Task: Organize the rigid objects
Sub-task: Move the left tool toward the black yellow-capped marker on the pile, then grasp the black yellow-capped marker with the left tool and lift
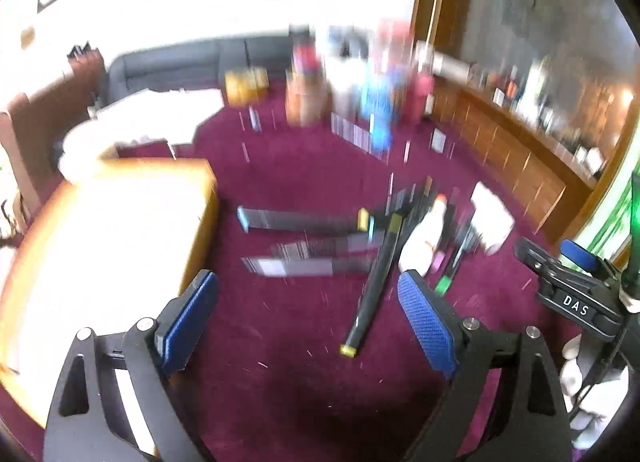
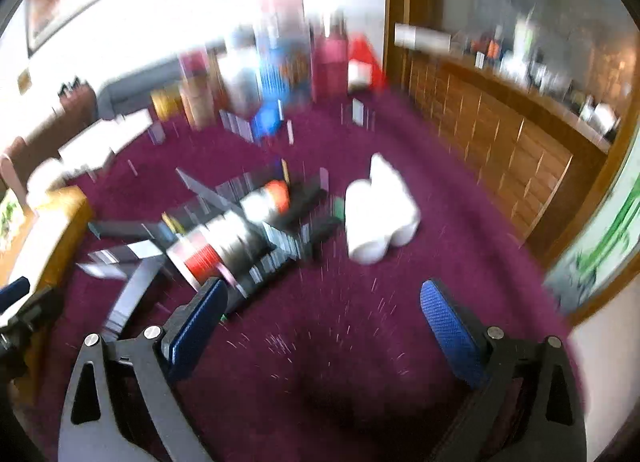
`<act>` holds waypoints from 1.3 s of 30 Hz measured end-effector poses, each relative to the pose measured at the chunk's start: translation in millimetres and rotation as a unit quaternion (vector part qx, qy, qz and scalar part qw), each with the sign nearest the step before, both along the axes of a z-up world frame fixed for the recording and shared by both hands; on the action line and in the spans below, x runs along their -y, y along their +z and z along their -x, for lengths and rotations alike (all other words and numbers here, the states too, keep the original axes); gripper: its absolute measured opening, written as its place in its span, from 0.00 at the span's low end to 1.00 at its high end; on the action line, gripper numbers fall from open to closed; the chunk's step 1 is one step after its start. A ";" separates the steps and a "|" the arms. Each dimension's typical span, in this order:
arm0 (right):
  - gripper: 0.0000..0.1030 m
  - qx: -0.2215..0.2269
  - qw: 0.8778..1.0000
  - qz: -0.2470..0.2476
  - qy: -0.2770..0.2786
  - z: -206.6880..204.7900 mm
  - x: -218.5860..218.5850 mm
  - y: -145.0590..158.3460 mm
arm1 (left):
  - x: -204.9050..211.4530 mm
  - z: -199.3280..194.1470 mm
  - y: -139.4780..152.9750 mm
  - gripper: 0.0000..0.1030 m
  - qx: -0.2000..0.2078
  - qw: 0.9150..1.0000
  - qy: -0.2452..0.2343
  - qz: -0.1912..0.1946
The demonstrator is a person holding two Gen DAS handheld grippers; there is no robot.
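Both views are blurred by motion. A heap of rigid objects lies on the maroon carpet: several dark pens and markers, one black marker with yellow ends (image 1: 370, 286), a white bottle with an orange cap (image 1: 424, 234) (image 2: 256, 218), and white cylinders (image 2: 376, 210) (image 1: 490, 218). My left gripper (image 1: 308, 318) is open and empty, above the carpet just short of the heap. My right gripper (image 2: 324, 326) is open and empty, with the bottle ahead to its left; it also shows at the left wrist view's right edge (image 1: 568, 286).
A wooden box with a pale inside (image 1: 108, 238) stands left of the heap. Bright boxes and containers (image 2: 280, 62) stand at the back wall. A long wooden cabinet (image 2: 500, 142) runs along the right. A grey sofa (image 1: 180, 62) sits far left.
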State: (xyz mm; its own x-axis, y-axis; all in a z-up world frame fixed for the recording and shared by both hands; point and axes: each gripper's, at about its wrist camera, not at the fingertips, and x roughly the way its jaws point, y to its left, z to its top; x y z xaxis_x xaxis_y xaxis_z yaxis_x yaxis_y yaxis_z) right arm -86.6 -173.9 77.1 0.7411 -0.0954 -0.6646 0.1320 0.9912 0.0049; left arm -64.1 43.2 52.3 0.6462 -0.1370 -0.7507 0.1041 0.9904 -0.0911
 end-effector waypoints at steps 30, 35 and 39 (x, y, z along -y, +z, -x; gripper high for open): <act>0.82 0.049 0.994 -0.064 0.080 -10.8 -10.5 18.9 | 2.2 -24.4 -0.7 0.70 0.028 0.996 -0.059 -0.057; 0.82 0.034 0.994 -0.067 0.077 -15.7 9.6 -0.7 | 24.7 -42.5 -29.0 0.64 -0.015 0.994 -0.086 -0.064; 0.82 0.022 0.995 -0.069 0.073 -25.3 13.6 -4.9 | 33.4 -50.9 -28.6 0.67 -0.019 0.995 -0.082 -0.045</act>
State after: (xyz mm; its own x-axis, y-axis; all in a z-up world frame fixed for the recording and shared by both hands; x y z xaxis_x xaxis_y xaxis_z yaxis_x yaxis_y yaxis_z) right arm -61.3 -187.5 72.2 0.7692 0.1053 -0.6303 -0.0163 0.9892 0.1454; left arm -13.2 9.9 23.8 0.5917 -0.1702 -0.7880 0.2636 0.9646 -0.0104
